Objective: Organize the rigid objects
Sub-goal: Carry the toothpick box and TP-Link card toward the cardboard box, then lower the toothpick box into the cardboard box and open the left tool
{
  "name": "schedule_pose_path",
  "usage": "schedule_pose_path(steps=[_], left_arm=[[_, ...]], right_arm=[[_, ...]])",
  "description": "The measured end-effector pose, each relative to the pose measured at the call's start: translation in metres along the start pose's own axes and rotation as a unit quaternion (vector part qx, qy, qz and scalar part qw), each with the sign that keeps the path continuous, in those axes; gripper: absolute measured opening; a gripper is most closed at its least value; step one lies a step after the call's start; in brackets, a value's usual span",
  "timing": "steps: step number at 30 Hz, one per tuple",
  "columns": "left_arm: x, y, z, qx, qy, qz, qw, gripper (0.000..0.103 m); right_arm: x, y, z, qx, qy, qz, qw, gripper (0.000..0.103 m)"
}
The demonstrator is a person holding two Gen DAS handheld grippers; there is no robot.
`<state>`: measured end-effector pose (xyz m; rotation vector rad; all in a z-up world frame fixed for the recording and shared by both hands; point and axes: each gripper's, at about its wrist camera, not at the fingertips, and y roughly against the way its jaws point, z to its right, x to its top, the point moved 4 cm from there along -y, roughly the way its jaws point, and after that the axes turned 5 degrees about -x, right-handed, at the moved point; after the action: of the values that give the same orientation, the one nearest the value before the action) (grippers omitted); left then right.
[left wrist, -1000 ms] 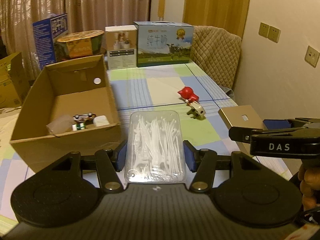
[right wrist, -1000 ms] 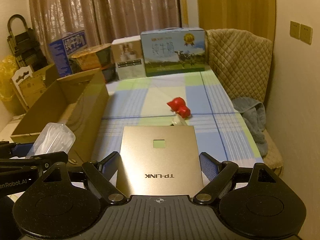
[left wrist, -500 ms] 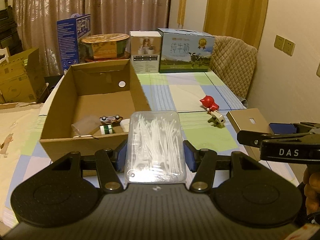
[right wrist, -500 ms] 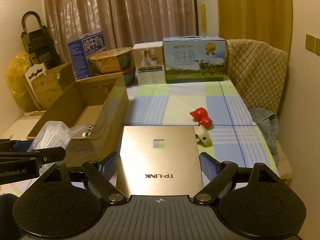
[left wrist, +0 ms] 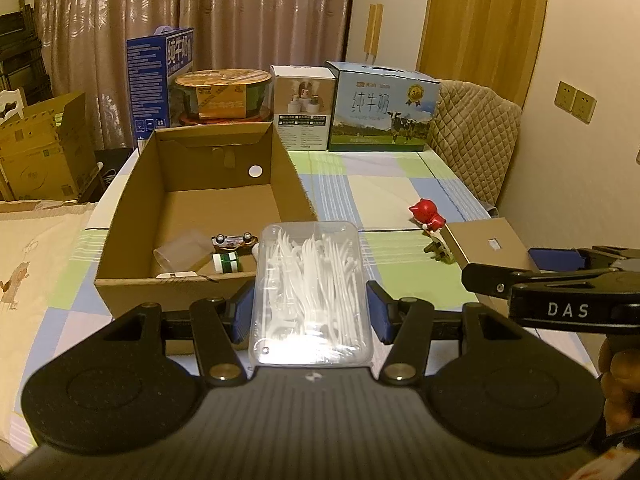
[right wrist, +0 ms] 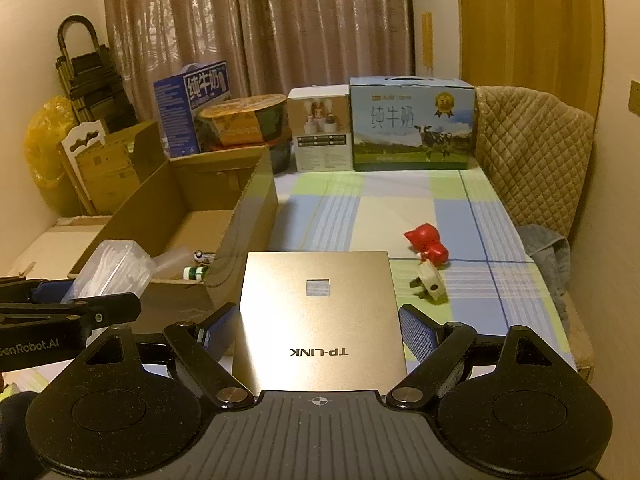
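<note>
Both tongs loaded: left tongs [left wrist: 310,312] clamp floss-pick case [left wrist: 312,288], right tongs [right wrist: 318,334] clamp TP-LINK box [right wrist: 318,312].

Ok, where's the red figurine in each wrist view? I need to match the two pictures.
Left wrist view: red figurine right of centre, on the checked cloth just beyond the gold TP-LINK box.
Right wrist view: red figurine right of centre, past that box's far right corner.
Shared landmark: the cow-print milk carton at the table's far end.
</note>
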<state>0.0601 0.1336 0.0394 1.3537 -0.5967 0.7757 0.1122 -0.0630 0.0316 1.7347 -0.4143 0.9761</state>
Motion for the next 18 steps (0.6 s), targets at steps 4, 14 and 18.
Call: schedule_pose_path(steps=[4,14,18], left_arm=[[0.003,0.002,-0.011,0.006,0.006,0.004,1.0000,0.052],[0.016,0.001,-0.066,0.043,0.028,0.011,0.9986,0.052],[0.025,-0.003,-0.090,0.058,0.033,0.014,0.9977,0.052]], right_arm=[[0.005,-0.005,-0.010,0.009,0.006,0.000,1.000,0.083],[0.028,-0.028,-0.051,0.041,0.027,0.004,0.999,0.083],[0.040,-0.044,-0.067,0.056,0.031,0.003,0.998,0.083]])
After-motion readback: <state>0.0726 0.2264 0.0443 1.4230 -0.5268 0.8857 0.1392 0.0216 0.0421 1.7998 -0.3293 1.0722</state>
